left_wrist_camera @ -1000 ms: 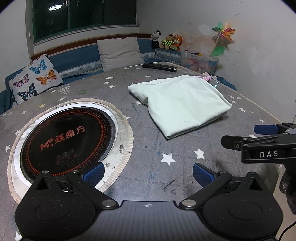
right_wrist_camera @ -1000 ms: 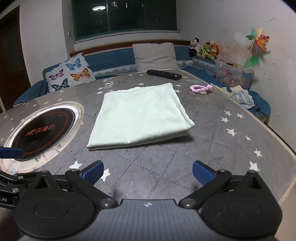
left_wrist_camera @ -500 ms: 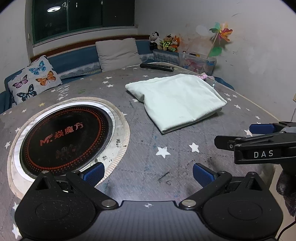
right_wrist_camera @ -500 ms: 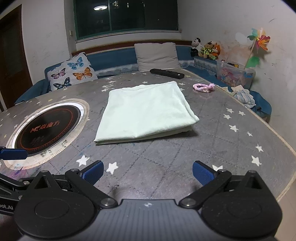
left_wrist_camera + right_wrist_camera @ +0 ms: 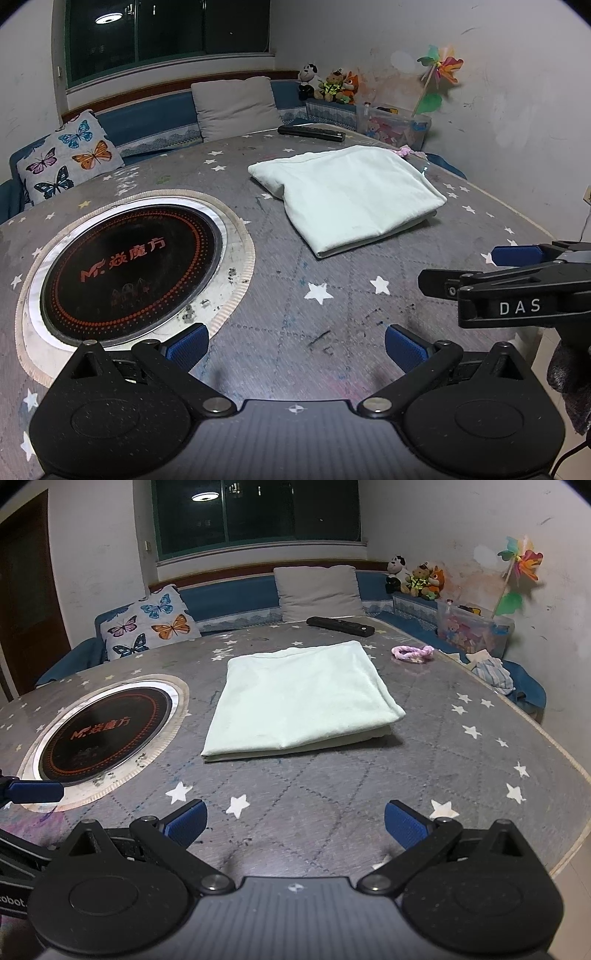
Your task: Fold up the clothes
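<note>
A pale green garment [image 5: 351,195] [image 5: 303,698] lies folded into a neat rectangle on the grey star-patterned table [image 5: 295,306] [image 5: 332,794]. My left gripper [image 5: 295,349] hovers open over the table's near edge, well short of the garment, with nothing between its blue pads. My right gripper [image 5: 295,827] is also open and empty, back from the garment's near edge. The right gripper's side shows in the left wrist view at the right [image 5: 517,288], and one blue pad of the left gripper [image 5: 35,792] shows at the left of the right wrist view.
A round black induction cooktop [image 5: 129,262] [image 5: 103,731] is set into the table at the left. A black remote [image 5: 340,626] and a pink hair tie [image 5: 412,653] lie beyond the garment. Cushions, plush toys, a clear toy box [image 5: 472,631] and a pinwheel line the bench behind.
Both grippers have drawn back toward the table's near edge, so the folded garment looks farther away. The garment itself has not moved, and both grippers stay open.
</note>
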Motion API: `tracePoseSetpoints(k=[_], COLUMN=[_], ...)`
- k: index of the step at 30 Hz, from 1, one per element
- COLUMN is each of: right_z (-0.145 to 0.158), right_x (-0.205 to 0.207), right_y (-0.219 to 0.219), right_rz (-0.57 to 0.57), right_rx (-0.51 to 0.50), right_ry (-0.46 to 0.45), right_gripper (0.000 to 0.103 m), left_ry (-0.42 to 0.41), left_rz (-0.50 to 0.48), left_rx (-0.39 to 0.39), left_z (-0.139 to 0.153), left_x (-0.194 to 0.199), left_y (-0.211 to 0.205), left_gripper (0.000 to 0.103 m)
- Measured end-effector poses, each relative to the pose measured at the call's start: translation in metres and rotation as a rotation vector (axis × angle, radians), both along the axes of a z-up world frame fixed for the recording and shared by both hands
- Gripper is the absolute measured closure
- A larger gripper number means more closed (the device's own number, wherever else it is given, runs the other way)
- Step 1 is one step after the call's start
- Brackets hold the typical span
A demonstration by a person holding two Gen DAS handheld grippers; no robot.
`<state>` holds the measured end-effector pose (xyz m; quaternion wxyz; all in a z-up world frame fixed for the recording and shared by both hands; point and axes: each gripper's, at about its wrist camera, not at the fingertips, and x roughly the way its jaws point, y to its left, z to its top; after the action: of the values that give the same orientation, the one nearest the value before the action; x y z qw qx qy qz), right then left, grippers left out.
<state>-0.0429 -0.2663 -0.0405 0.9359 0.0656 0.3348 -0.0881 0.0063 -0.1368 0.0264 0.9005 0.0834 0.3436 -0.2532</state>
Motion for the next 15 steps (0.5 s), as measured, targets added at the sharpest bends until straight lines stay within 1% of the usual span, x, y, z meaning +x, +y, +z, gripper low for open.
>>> tracePoseSetpoints(k=[15], right_z=[0.0008], right_x=[-0.0027], right_y=[0.0039], right_rz=[0.007], right_rx=[0.003], right_ry=[0.000], right_gripper=[0.000], left_ry=[-0.003], left_rz=[-0.004], left_rx=[-0.005], left_z=[-0.0007], left_x=[-0.0045], left_y=[0.0004], left_gripper=[0.000])
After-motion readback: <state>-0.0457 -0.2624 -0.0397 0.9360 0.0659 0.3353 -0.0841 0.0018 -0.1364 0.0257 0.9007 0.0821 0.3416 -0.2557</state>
